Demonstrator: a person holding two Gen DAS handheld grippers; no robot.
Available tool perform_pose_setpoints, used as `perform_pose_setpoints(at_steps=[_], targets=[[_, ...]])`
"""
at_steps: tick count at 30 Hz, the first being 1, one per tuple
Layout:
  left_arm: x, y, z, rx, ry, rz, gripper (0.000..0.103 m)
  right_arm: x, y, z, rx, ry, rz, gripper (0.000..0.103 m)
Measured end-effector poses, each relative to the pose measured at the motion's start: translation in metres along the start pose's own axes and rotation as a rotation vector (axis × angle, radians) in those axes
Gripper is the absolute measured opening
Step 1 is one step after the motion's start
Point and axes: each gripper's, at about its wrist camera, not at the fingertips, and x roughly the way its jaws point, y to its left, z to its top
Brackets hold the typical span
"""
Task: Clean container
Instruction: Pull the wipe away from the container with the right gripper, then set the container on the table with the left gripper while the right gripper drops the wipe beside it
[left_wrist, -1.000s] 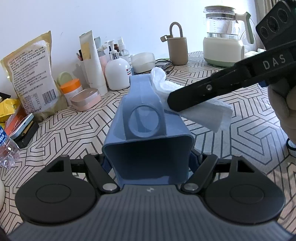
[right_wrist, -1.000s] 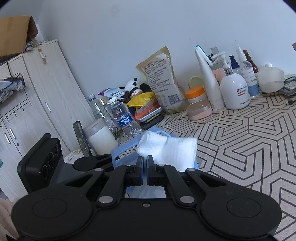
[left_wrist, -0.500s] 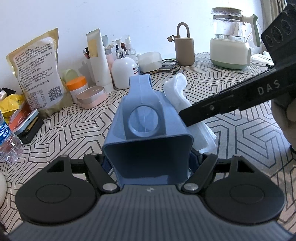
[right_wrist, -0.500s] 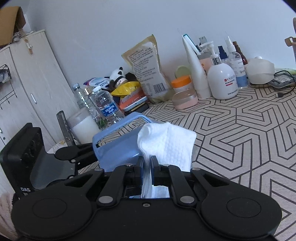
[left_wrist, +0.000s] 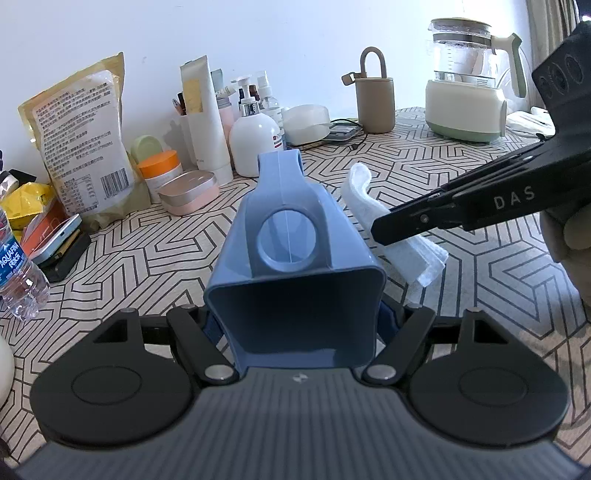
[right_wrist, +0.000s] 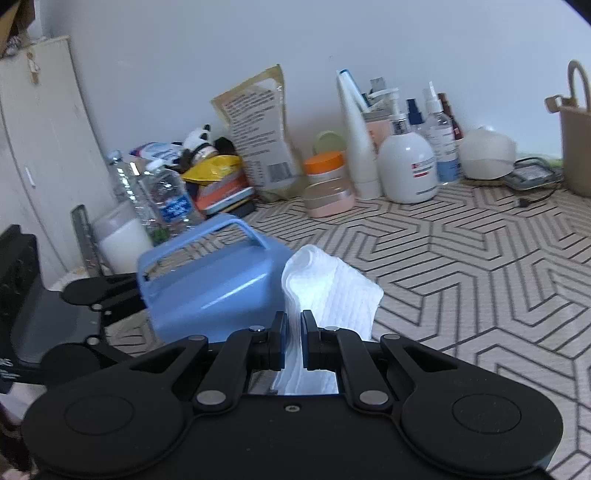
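A blue plastic container (left_wrist: 295, 258) with a top handle and a round neck lies on its side, held in my left gripper (left_wrist: 295, 328), which is shut on its open end. It also shows in the right wrist view (right_wrist: 214, 288). My right gripper (right_wrist: 293, 343) is shut on a folded white cloth (right_wrist: 328, 291). In the left wrist view the cloth (left_wrist: 369, 206) sits beside the container's right side, with the right gripper (left_wrist: 384, 230) reaching in from the right. I cannot tell if cloth and container touch.
The table has a geometric patterned cover (left_wrist: 480, 266). Along the back wall stand a food bag (left_wrist: 81, 147), lotion bottles (left_wrist: 255, 144), jars (left_wrist: 159, 170), a beige holder (left_wrist: 375, 107) and a kettle (left_wrist: 465, 81). Water bottles (right_wrist: 166, 195) and a cupboard (right_wrist: 40, 147) are at the left.
The right gripper with the cloth has slid down from the container's top handle area to its right side and drawn back a little. The container stays held.
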Motion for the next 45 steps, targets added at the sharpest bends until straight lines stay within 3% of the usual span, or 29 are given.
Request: perform_pose_setpoints(at_steps=[14, 21, 26, 32, 37, 45], targets=[[0.002, 0.007, 0.0, -0.046, 0.006, 0.012, 0.076, -0.002, 0.005, -0.001, -0.043, -0.011, -0.068, 0.013], [0.001, 0.004, -0.001, -0.049, 0.009, 0.014, 0.076, -0.001, 0.002, -0.001, -0.054, -0.004, -0.176, 0.017], [0.001, 0.003, -0.001, -0.047, 0.012, 0.015, 0.076, -0.001, 0.0, -0.001, -0.02, 0.005, -0.082, 0.021], [0.002, 0.006, -0.001, -0.058, 0.011, 0.013, 0.077, -0.005, -0.01, -0.001, 0.105, -0.005, 0.046, 0.035], [-0.001, 0.006, -0.002, -0.058, -0.004, 0.022, 0.089, -0.011, -0.014, 0.0, 0.124, -0.043, -0.002, 0.041], [-0.006, 0.006, -0.002, -0.058, -0.028, 0.032, 0.095, -0.021, -0.001, 0.0, 0.109, -0.103, -0.01, 0.046]])
